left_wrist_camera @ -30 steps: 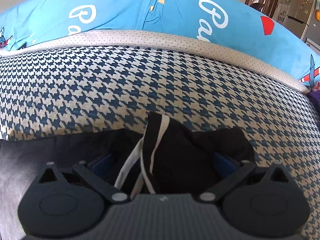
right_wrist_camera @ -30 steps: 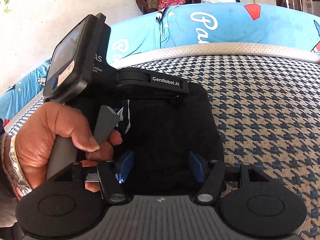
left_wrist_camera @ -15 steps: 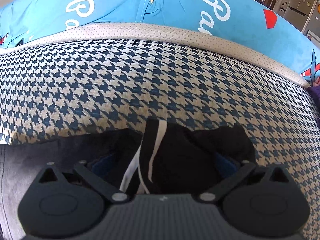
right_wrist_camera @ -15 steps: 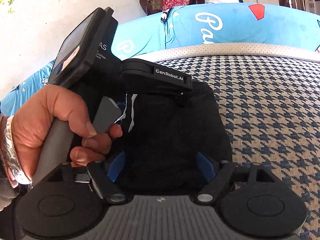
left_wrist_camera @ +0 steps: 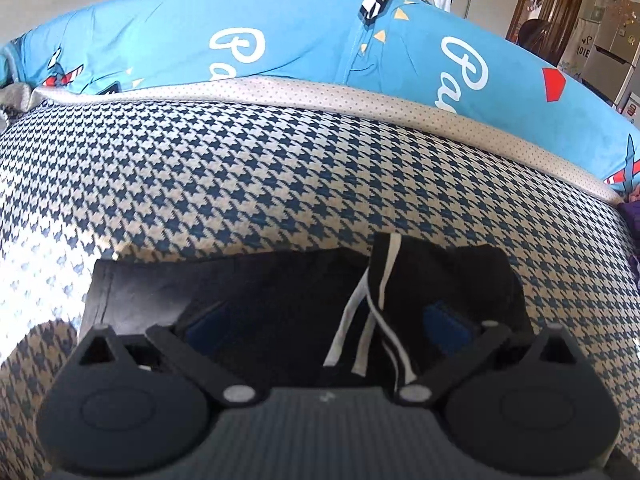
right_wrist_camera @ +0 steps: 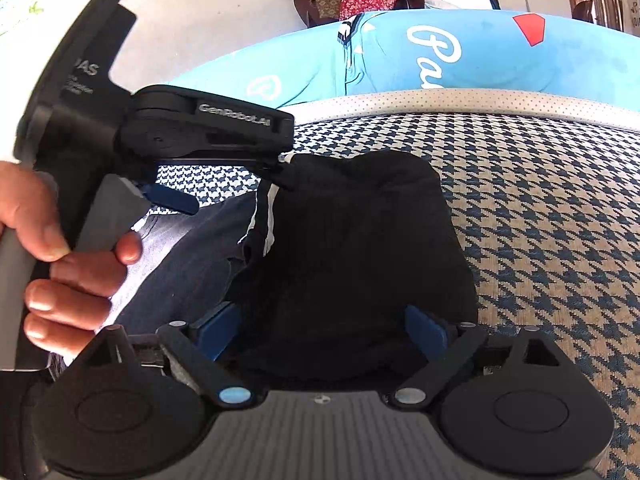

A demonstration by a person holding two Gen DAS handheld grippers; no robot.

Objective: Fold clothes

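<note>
Left wrist view: the left gripper [left_wrist_camera: 324, 326] stands wide, its blue pads [left_wrist_camera: 446, 328] apart over a black garment [left_wrist_camera: 260, 300] with white stripes lying on the near part of the houndstooth cover [left_wrist_camera: 280, 184]; no pad presses it.

Right wrist view: the right gripper [right_wrist_camera: 320, 330] is opening, the garment's black folded bulk between its jaws. At left, a hand [right_wrist_camera: 68, 264] holds the other gripper.

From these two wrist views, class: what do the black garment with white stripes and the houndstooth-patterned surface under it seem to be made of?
Black garment with white stripes: probably soft matte knit, sportswear-like; it slumps in rounded folds without shine.
Houndstooth-patterned surface: apparently woven or knitted textile, matte; the blue and cream pattern looks worked in the threads, though printing cannot be excluded.
</note>
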